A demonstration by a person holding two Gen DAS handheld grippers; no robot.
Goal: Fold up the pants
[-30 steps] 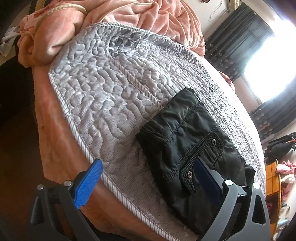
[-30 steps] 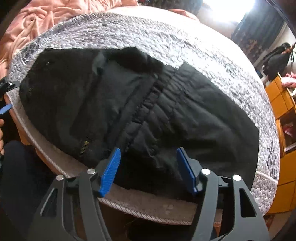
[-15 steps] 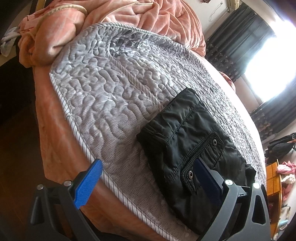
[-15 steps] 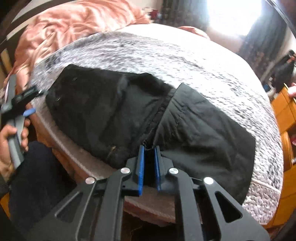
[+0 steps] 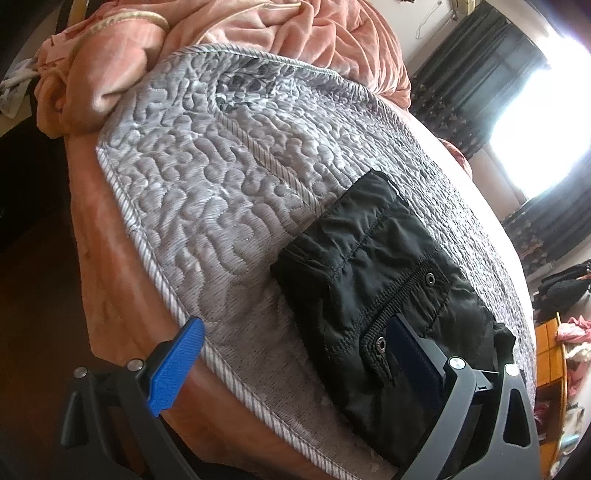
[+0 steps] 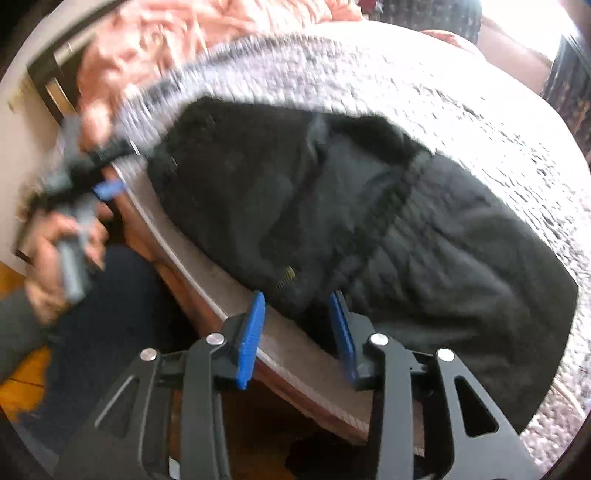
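Observation:
Black pants [image 5: 380,291] lie folded on a grey quilted bed cover [image 5: 221,177], near the bed's front edge. In the left wrist view my left gripper [image 5: 291,354] is open wide; its right finger lies over the pants' snap pocket, its left finger hangs over the bed edge. In the blurred right wrist view the pants [image 6: 332,206] spread across the cover. My right gripper [image 6: 299,328] is open at the pants' near edge by the zipper, holding nothing. The left gripper also shows there [image 6: 88,184], in a hand at the left.
A pink blanket [image 5: 258,33] is bunched at the head of the bed. The bed's brown side [image 5: 110,295] drops off below the cover. Dark curtains and a bright window [image 5: 535,110] are at the right, with an orange cabinet [image 5: 550,347] beyond the bed.
My right gripper shut briefly at the pants' edge half a second ago and has opened again, shifting as the view blurred. The left gripper has barely moved.

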